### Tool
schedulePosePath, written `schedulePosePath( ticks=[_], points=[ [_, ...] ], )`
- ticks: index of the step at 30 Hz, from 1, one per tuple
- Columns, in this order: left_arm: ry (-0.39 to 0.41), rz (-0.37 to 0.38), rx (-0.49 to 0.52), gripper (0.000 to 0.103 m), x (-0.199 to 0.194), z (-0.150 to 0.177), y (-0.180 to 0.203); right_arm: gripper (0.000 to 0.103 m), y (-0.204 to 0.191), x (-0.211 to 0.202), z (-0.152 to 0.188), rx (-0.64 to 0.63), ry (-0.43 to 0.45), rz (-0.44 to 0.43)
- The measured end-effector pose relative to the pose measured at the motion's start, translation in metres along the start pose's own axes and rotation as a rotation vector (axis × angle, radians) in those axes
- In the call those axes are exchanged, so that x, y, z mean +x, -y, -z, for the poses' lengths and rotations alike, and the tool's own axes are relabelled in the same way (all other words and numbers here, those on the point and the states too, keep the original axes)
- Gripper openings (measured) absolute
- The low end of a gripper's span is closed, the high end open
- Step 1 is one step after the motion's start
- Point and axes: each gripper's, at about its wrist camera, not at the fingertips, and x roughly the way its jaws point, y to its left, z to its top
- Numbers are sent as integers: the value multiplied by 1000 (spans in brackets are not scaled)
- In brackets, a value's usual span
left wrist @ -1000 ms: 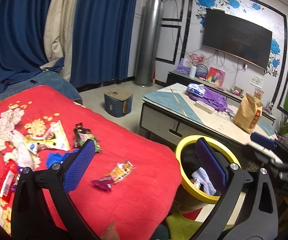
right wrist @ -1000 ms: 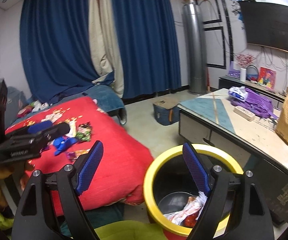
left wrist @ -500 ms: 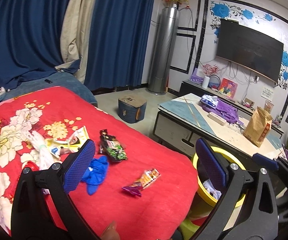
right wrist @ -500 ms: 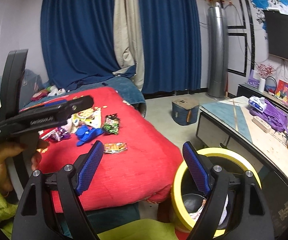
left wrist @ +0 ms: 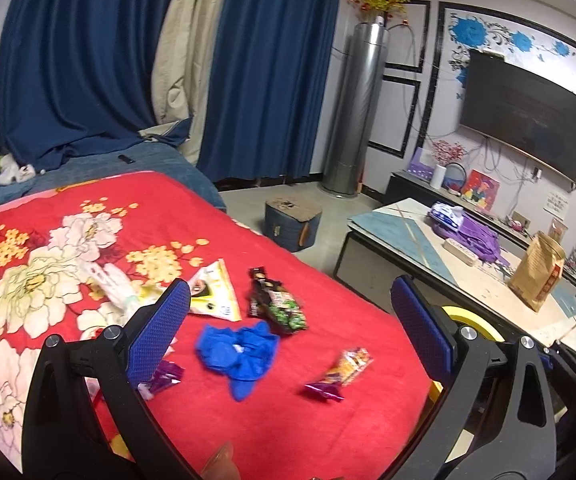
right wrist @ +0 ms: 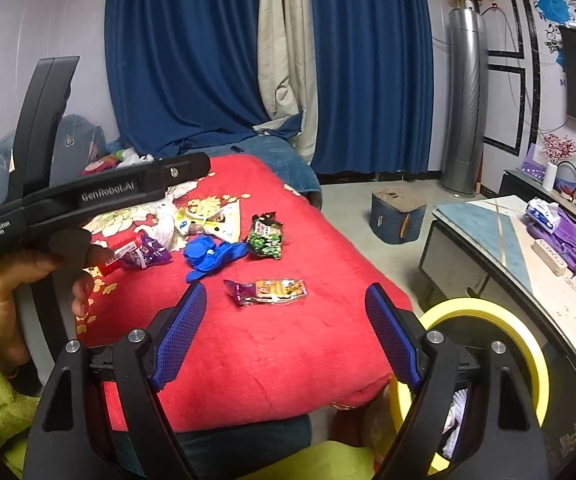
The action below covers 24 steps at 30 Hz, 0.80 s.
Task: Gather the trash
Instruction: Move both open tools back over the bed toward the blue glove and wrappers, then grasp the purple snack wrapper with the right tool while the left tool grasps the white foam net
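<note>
Bed (right wrist: 268, 360): wrappers scattered on blanket (left wrist: 288, 420); crumpled glove (left wrist: 240, 350) mid-cluster, snack packet (left wrist: 276, 304) just behind it, candy wrapper (left wrist: 340, 372) nearer bin. Bin (right wrist: 520, 344) on floor beside bed's corner. Low table (left wrist: 428, 256) beyond bin. Stool (left wrist: 293, 220) between bed and table.

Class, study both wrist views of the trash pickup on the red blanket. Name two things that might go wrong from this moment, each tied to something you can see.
1. The orange snack wrapper lies flat on the soft red blanket; the open right gripper may pinch fabric along with it.
2. The yellow-rimmed bin stands below the blanket's edge, partly hidden behind the gripper, so a dropped wrapper may miss it.
</note>
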Motion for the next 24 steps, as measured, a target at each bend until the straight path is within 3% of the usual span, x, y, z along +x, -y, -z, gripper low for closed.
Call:
schedulePosePath(
  ticks=[12,24],
  points=[
    [-39,-106,-82,92,7,-2,-58,74,-26,48,1,-76,-67,-61],
    [-105,-154,-116,92,25,0,-88,72,-46,97,7,-151,-137,-43]
  ],
)
